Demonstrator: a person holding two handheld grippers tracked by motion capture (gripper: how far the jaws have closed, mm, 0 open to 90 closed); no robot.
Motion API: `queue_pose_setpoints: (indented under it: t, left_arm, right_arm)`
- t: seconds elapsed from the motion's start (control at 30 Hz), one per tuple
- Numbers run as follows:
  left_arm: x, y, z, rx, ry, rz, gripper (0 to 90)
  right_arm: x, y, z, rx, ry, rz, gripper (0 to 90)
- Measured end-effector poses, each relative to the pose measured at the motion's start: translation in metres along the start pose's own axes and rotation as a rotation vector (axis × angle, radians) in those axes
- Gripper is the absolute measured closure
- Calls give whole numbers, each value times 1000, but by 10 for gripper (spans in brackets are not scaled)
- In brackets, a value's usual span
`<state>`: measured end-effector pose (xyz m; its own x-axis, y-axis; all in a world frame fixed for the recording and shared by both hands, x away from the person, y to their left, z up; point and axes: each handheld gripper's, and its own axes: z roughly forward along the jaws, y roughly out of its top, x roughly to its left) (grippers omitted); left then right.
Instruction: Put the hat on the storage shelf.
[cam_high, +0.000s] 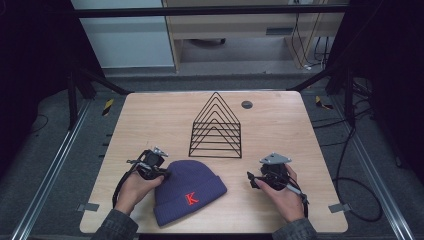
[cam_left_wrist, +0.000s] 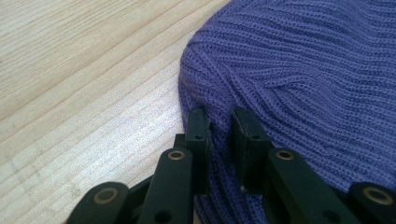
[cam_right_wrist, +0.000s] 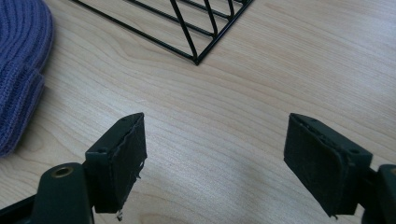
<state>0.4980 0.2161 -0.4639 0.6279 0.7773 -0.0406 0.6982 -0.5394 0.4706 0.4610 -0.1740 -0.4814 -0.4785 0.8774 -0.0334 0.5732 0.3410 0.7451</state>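
My left gripper (cam_left_wrist: 219, 122) has its jaws nearly together, pinching a fold of knit at the rim of the hat (cam_left_wrist: 303, 79). In the high view the hat (cam_high: 187, 190) lies flat at the near middle of the table (cam_high: 280, 125), its red K facing up, with the left gripper (cam_high: 161, 172) at its upper left edge. My right gripper (cam_high: 252, 181) hangs just right of the hat, not touching it, jaws wide apart over bare wood; along its own jaws (cam_right_wrist: 215, 158) I see the hat's cuff (cam_right_wrist: 21, 74) off to one side and a corner of the wire rack (cam_right_wrist: 187, 28) ahead.

The rack (cam_high: 216, 127) stands behind the hat, so I judge the job is to lift the hat toward it. To do this well, I want more than a thin ridge of yarn in the left jaws: a shallow bite on ribbed knit can slide out once weight comes on. I should push a little deeper over the edge before lifting. The right gripper should come in low at the cuff, jaws straddling the doubled band, and close firmly there. Then both rise together, evenly, so the hat hangs open and does not twist or drag against the rack's wires.
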Motion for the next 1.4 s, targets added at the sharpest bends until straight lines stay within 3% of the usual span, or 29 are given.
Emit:
queue_pose_setpoints:
  t: [0.6,1.4]
  left_arm:
    - [-11,4,-19,-47,28,80,803]
    - [-39,17,-62,-143,58,203,808]
  right_arm:
    - [0,0,0,4,-1,2,208]
    - [0,1,-2,-10,7,4,228]
